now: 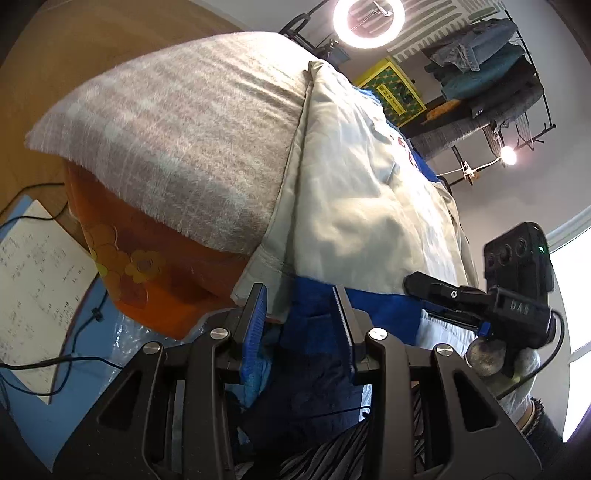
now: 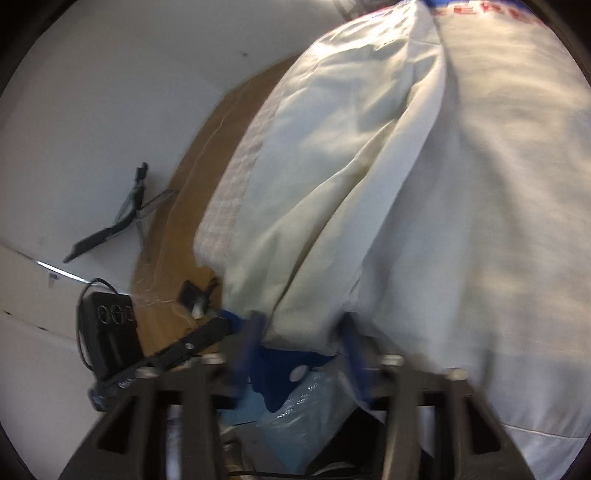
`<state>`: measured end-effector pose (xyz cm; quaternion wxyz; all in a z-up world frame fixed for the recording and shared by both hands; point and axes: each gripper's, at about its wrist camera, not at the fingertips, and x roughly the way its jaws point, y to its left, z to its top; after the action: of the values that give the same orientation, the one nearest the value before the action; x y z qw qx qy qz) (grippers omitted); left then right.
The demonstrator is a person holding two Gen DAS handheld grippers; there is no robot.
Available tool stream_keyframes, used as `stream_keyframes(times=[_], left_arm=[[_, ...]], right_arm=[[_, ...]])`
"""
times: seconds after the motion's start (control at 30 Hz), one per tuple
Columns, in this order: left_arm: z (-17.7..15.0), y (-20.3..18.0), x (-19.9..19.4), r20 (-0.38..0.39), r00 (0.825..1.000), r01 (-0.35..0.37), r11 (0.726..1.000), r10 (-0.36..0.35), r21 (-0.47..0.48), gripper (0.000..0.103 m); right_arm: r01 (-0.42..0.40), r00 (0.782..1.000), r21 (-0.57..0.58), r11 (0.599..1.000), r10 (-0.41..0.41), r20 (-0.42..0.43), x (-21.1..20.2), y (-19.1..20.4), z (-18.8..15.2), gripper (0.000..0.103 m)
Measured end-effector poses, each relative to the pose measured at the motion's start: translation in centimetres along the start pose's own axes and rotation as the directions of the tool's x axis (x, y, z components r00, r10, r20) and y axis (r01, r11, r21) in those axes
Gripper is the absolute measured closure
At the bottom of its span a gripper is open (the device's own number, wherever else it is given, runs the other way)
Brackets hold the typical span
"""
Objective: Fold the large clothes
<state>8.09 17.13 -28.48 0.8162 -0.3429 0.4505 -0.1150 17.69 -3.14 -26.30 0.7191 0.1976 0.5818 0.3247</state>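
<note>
Left tongs (image 1: 301, 314) open at jacket (image 1: 362, 192); ring light (image 1: 368, 23) left-view only.

A lit ring light (image 1: 368, 23) is seen overhead. Clothes are hung on a black rack (image 1: 495, 70) against a white wall (image 2: 110, 92); a bright window (image 1: 576, 295) is seen at the right.

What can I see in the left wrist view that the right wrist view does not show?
Only the left wrist view shows the grey checked blanket, the orange flowered cloth, the ring light and the clothes rack. Only the right wrist view shows the white wall. Both show the cream and blue garment and the wooden surface.
</note>
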Motion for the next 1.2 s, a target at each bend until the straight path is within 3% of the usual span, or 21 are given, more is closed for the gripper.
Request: stream_keyframes(times=[0.03, 0.07, 0.1, 0.17, 0.2, 0.23, 0.3, 0.4, 0.53, 0.63, 0.67, 0.73, 0.77, 0.83, 0.87, 0.9, 1.07, 1.13, 1.2], left_arm=[[0.1, -0.1, -0.3, 0.007, 1.000, 0.002, 1.000, -0.002, -0.001, 0.067], [0.2, -0.1, -0.7, 0.017, 1.000, 0.009, 1.000, -0.009, -0.006, 0.067], [0.3, -0.2, -1.0, 0.025, 1.000, 0.019, 1.000, -0.019, -0.009, 0.067], [0.4, -0.1, -1.4, 0.032, 0.999, 0.020, 1.000, -0.020, -0.006, 0.067], [0.5, -0.1, -1.5, 0.031, 0.999, 0.014, 1.000, -0.014, -0.001, 0.067], [0.6, 0.0, -1.5, 0.028, 1.000, 0.008, 1.000, -0.008, 0.002, 0.067], [0.5, 0.1, -1.3, 0.023, 1.000, 0.007, 1.000, -0.007, 0.001, 0.067], [0.4, 0.4, -0.9, 0.023, 1.000, -0.002, 1.000, 0.002, -0.001, 0.067], [0.0, 1.1, 0.1, 0.016, 1.000, -0.001, 0.999, 0.001, -0.035, 0.067], [-0.2, 0.8, 0.3, 0.010, 1.000, 0.000, 1.000, 0.000, -0.026, 0.067], [-0.3, 0.6, 0.4, 0.008, 1.000, -0.001, 1.000, 0.001, -0.018, 0.067], [-0.3, 0.4, 0.4, 0.008, 1.000, -0.010, 1.000, 0.010, -0.006, 0.068], [-0.3, 0.2, 0.3, 0.010, 1.000, -0.016, 1.000, 0.016, 0.002, 0.067], [-0.2, 0.0, -0.1, 0.023, 1.000, -0.021, 1.000, 0.021, 0.016, 0.067], [-0.1, 0.0, -0.4, 0.030, 0.999, -0.019, 1.000, 0.018, 0.019, 0.067], [-0.1, 0.1, -0.6, 0.035, 0.999, -0.021, 1.000, 0.021, 0.021, 0.067], [-0.1, 1.6, -0.6, 0.053, 0.999, -0.008, 1.000, 0.009, -0.025, 0.067], [-0.2, 2.1, -0.6, 0.053, 0.999, -0.002, 0.999, 0.004, -0.038, 0.067], [-0.2, 2.1, -0.9, 0.055, 0.998, -0.008, 1.000, 0.009, -0.027, 0.067]], right_arm=[[-0.053, 0.999, 0.034, 0.998, 0.053, -0.006, 0.0, -0.3, 0.2, 0.077], [-0.160, 0.987, 0.086, 0.983, 0.160, 0.017, -0.4, -0.8, 0.3, 0.079], [-0.252, 0.968, 0.126, 0.960, 0.248, 0.046, -1.0, -1.3, 0.3, 0.080], [-0.420, 0.907, 0.198, 0.885, 0.404, 0.120, -2.1, -2.6, 0.2, 0.080], [-0.421, 0.907, 0.197, 0.886, 0.404, 0.121, -2.4, -2.9, 0.1, 0.074], [-0.381, 0.924, 0.183, 0.906, 0.369, 0.101, -2.6, -2.9, 0.0, 0.062], [-0.245, 0.969, 0.142, 0.959, 0.244, 0.027, -2.6, -2.9, -0.5, 0.051], [-0.097, 0.995, 0.055, 0.994, 0.096, 0.013, -3.8, -2.5, -1.2, 0.051], [-0.091, 0.996, 0.015, 0.996, 0.091, -0.001, -4.2, -1.1, -1.8, 0.053], [-0.043, 0.998, -0.004, 0.999, 0.043, -0.039, -2.6, 0.1, -1.6, 0.057], [-0.025, 0.998, 0.002, 1.000, 0.025, -0.063, -1.7, 0.2, -1.6, 0.060], [0.004, 0.996, 0.012, 1.000, -0.003, -0.084, -0.5, 0.2, -1.8, 0.082], [0.002, 0.996, 0.020, 1.000, -0.001, -0.088, 0.1, 0.0, -1.9, 0.087], [-0.131, 0.989, 0.077, 0.988, 0.135, -0.061, -0.2, -0.6, -2.1, 0.093], [-0.239, 0.971, 0.094, 0.966, 0.241, -0.005, -1.3, -1.2, -2.2, 0.094], [-0.254, 0.967, 0.089, 0.963, 0.253, 0.013, -1.8, -1.4, -2.3, 0.094], [-0.051, 0.998, -0.003, 0.999, 0.050, -0.047, -1.3, -1.8, -3.0, 0.094], [-0.014, 0.998, -0.043, 0.999, 0.011, -0.066, -1.2, -1.3, -3.3, 0.080], [0.011, 0.998, -0.099, 0.995, -0.017, -0.056, -1.9, -0.2, -3.1, 0.074]])
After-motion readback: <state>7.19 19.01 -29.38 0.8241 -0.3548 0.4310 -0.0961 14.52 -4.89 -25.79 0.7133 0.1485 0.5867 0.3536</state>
